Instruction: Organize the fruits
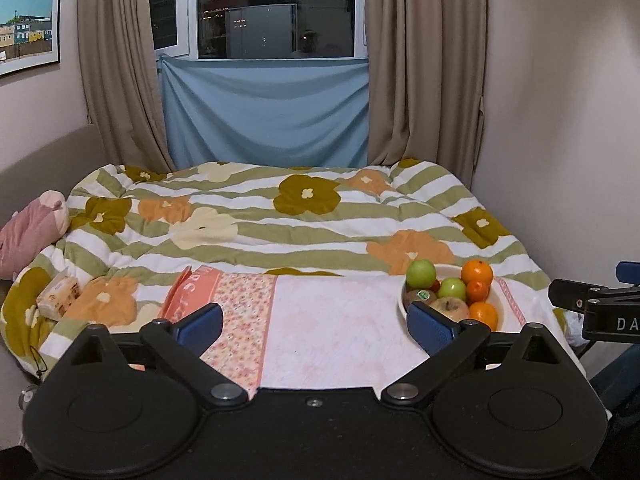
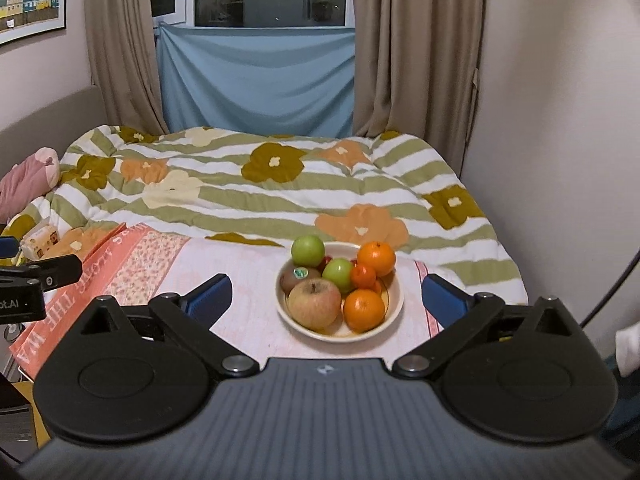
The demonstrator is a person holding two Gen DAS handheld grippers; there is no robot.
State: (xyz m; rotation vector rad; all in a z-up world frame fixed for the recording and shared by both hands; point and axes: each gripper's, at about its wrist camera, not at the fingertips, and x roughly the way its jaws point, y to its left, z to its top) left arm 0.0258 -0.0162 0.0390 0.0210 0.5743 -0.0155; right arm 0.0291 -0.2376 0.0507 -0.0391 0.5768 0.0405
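Observation:
A cream bowl (image 2: pixel 394 308) full of fruit sits on a pink cloth (image 2: pixel 248 276) on the bed. It holds two green apples (image 2: pixel 307 251), a reddish apple (image 2: pixel 314 305), a kiwi (image 2: pixel 295 278) with a sticker, and three oranges (image 2: pixel 376 258). My right gripper (image 2: pixel 326 294) is open and empty, just in front of the bowl, its fingers to either side. My left gripper (image 1: pixel 316 322) is open and empty over the cloth, left of the bowl (image 1: pixel 500 298), which sits past its right finger (image 1: pixel 430 328).
A striped floral quilt (image 1: pixel 280 216) covers the bed. A tissue pack (image 1: pixel 58 294) and a pink plush toy (image 1: pixel 28 236) lie at the left. Curtains (image 1: pixel 420 80), a blue cloth (image 1: pixel 264 112) and a window stand behind. A wall (image 1: pixel 560 120) closes the right.

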